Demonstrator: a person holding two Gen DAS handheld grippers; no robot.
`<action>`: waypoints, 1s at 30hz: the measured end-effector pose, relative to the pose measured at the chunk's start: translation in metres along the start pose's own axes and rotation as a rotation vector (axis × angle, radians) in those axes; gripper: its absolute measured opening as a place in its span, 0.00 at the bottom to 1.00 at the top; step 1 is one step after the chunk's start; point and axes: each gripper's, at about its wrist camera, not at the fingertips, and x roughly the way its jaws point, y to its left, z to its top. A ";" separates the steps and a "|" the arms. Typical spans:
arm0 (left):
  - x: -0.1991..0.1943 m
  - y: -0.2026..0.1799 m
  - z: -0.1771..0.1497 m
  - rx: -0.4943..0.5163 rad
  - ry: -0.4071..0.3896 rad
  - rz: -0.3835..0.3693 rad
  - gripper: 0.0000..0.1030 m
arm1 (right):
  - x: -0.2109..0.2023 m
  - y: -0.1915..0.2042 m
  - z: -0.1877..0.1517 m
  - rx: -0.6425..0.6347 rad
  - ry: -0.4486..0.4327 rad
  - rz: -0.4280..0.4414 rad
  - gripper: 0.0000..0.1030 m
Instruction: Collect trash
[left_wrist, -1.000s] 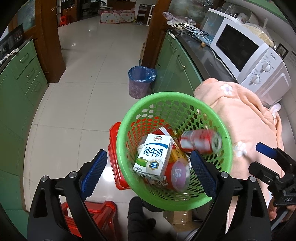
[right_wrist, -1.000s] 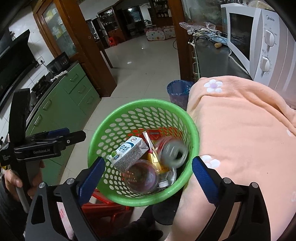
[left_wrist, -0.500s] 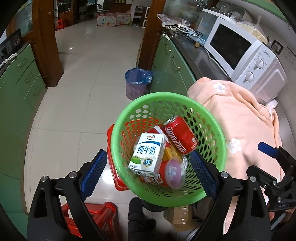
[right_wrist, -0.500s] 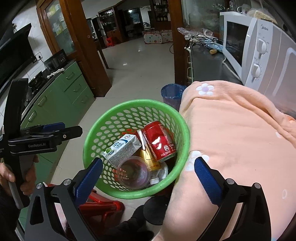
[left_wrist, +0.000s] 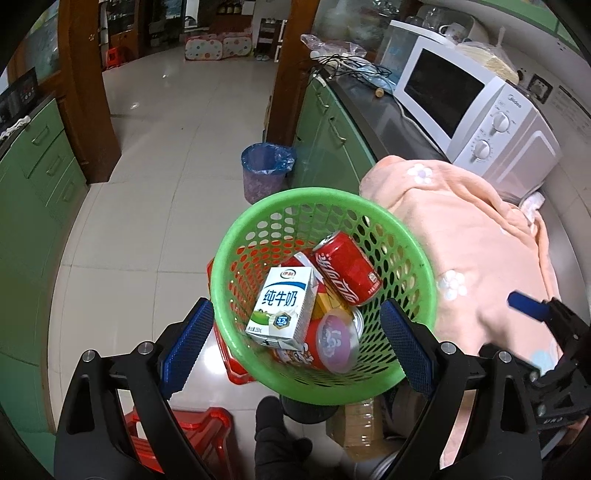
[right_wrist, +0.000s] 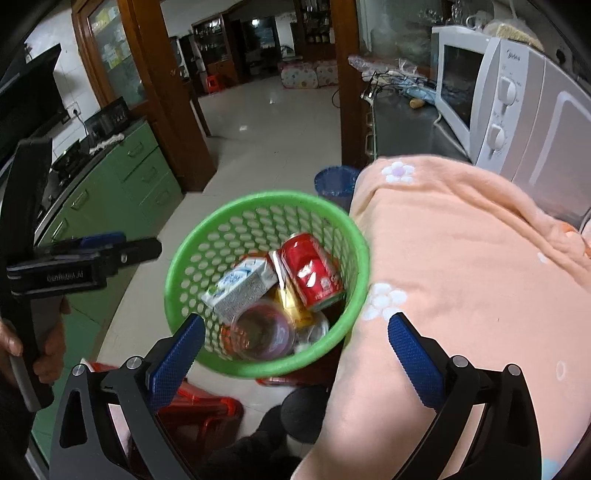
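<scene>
– Well, what do you have in front of you, biggest first?

– On my right the peach blanket covers the counter. Just beside its edge is the green basket; what holds it up I cannot tell. Inside lie the red can, the milk carton and a lidded cup, all below the rim.

– And your tools?

– My left tool is spread wide and carries nothing. My right tool has just been opening; its jaws stand wide, nothing between them, and both tools hang above the basket.

– So how do you do this bit well?

– I judge the can is dropped, so this is the pull-away. I'd lift both tools clear before swinging off, so no finger clips the rim and tips that light basket. I'd keep the jaws spread, ready for the next piece, and look along the blanket's folds, where small rubbish could hide.
</scene>
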 end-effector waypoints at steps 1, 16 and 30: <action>-0.001 -0.002 -0.001 0.002 -0.003 -0.002 0.88 | -0.002 0.000 -0.001 0.001 -0.010 -0.010 0.93; -0.018 -0.028 -0.010 0.082 -0.048 -0.014 0.88 | -0.031 -0.011 -0.018 0.052 -0.062 -0.085 0.93; -0.042 -0.051 -0.018 0.132 -0.063 -0.001 0.95 | -0.068 -0.030 -0.036 0.109 -0.105 -0.135 0.93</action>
